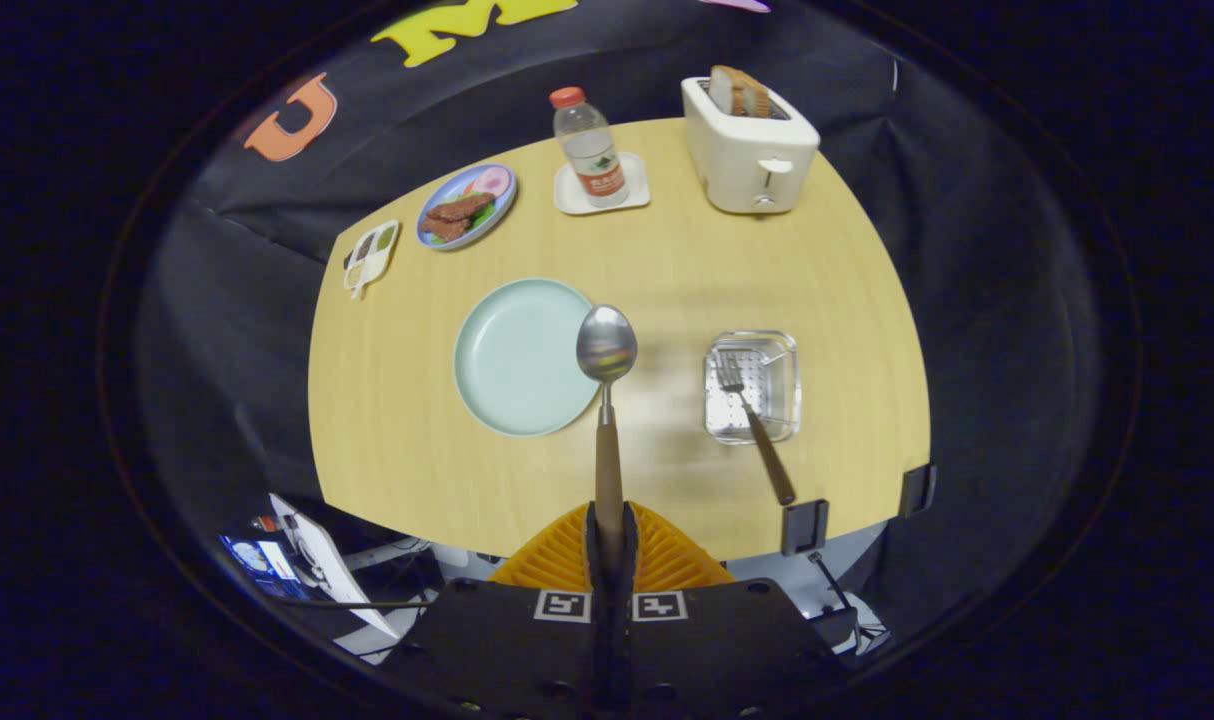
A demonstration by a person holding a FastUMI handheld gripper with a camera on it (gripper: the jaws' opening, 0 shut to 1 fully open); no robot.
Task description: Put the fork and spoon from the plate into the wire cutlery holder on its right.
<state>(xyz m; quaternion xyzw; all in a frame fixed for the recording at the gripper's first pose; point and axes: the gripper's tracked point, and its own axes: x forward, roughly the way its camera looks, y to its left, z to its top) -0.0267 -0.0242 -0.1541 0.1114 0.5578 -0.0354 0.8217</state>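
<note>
Spoon [607, 400] held by its brown handle between the orange fingers [667, 560]; the jaws are clamped on the handle's near end, both pads pressing on it. Gripper [608, 545] is raised well above the counter [387, 420], spoon pointing straight ahead, bowl up front. From this height the bowl overlaps the right rim of the pale green plate [517, 355]; the plate itself carries no cutlery now.

Fork [752, 420] already sits in the wire cutlery holder [752, 388], to the right of the plate: tines inside, handle leaning out over the near rim toward the counter edge.

Judgement: fork step done; spoon step in hand, at the carry stage.

Next move calls for a shift to the right until the bowl is over the holder, then lowering bowl first and releasing. Watch the fork handle; keep the spoon beside it, not across it.

Beyond: bottle [589, 150], toaster [749, 145], food plate [465, 207], none in the path.
</note>
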